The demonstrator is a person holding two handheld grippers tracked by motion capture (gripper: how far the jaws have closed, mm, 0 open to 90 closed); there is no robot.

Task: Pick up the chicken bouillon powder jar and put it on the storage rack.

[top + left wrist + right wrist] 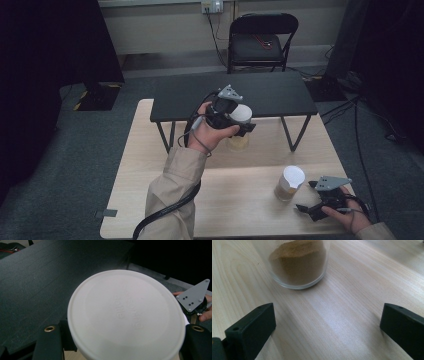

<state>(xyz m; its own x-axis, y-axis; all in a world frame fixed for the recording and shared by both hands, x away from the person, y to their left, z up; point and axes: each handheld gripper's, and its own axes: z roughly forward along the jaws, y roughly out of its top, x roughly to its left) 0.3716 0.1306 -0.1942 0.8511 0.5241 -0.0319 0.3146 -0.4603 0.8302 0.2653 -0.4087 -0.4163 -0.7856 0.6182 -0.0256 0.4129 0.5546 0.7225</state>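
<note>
High view: the left gripper (239,121) is raised above the light wooden desk (150,200), in front of the small black table (270,92) standing on it, and carries a round white lid (241,114); directly below it stands a glass jar (238,142) of pale brown powder, open at the top, so the lid looks to have been taken off that jar; a second glass jar (289,183), with its white lid on and brown powder inside, stands near the right gripper (312,207), which rests low on the desk, just beside that jar but apart from it; by my reading one jar is opened and the lid needs setting down, while the capped jar is not yet dealt with.

Left gripper view: the white lid (126,315) sits between the two black jaws, pinched at its rim on both sides, its flat face toward the camera; the black table's top (37,282) lies behind it; the other hand's grey plate shows at the far right.

Right gripper view: the jaws stand spread wide with nothing between them, bare desk (342,315) under them; the base of the capped jar (298,263) lies ahead, untouched.
</note>
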